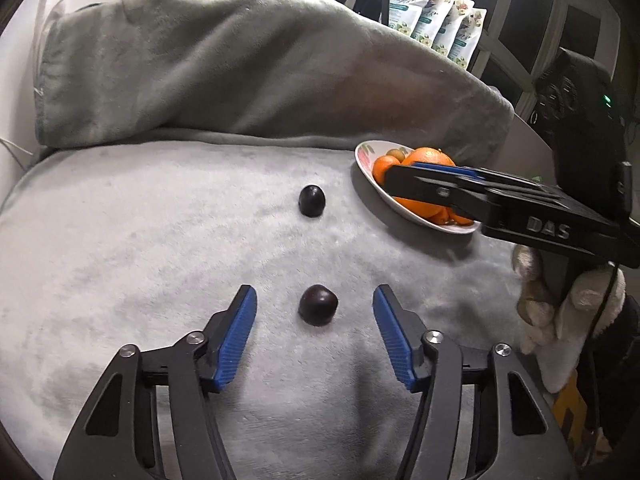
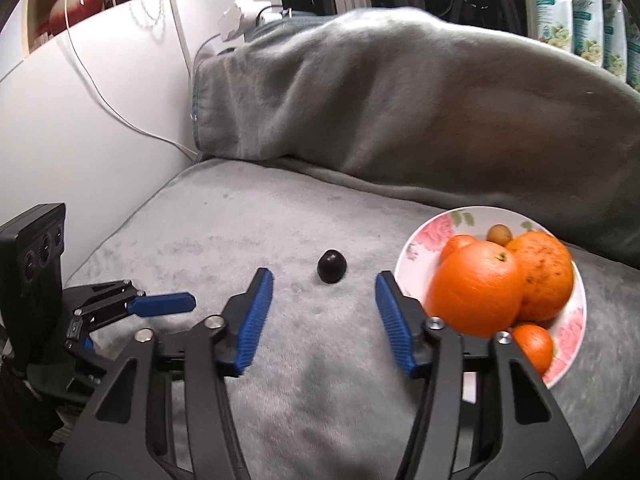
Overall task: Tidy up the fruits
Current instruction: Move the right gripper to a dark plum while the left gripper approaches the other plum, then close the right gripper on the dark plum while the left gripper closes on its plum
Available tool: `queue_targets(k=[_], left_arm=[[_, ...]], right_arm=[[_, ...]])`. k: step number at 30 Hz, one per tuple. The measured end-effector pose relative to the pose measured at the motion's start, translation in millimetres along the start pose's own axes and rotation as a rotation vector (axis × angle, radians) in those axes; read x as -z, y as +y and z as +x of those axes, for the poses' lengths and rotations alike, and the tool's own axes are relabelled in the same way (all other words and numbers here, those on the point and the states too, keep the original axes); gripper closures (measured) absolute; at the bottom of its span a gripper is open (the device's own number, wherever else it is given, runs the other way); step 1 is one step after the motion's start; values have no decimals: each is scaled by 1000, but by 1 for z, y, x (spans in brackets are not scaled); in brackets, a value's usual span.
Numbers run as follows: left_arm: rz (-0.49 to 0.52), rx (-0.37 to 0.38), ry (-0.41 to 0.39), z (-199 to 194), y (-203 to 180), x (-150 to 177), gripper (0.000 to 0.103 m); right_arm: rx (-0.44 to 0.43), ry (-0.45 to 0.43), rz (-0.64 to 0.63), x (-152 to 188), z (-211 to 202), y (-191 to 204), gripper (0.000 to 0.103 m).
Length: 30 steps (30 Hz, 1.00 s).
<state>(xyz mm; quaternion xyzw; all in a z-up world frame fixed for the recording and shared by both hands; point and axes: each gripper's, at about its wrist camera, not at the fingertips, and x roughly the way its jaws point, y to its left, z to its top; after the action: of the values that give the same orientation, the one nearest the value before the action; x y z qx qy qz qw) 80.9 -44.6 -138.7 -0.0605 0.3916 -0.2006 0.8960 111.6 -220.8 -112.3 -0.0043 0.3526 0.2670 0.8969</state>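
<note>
Left gripper (image 1: 315, 300) jaws apart around near dark fruit (image 1: 318, 304), pads not touching. Right gripper (image 2: 324, 284) open, empty, just beside plate (image 2: 416, 240) of oranges (image 2: 480, 288).

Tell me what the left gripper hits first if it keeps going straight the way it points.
Most likely the nearer dark fruit: it lies on the grey blanket centred ahead of the left gripper, between its open, untouching fingertips. Depth is hard to judge; the blanket may come first.
</note>
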Motion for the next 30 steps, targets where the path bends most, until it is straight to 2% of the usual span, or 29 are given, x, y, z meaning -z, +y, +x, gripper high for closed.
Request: queue_targets(k=[10,12,30], left_arm=[[-22,46,33,8,0,0,61],[-23,49,39,10,0,1,62],[-41,42,77,21,2,2,67]], right_arm=[[32,72,-47,-9,38,7,63],[43,87,-50,-11,47,7,67],[102,166,-116,-15,91,12,72]])
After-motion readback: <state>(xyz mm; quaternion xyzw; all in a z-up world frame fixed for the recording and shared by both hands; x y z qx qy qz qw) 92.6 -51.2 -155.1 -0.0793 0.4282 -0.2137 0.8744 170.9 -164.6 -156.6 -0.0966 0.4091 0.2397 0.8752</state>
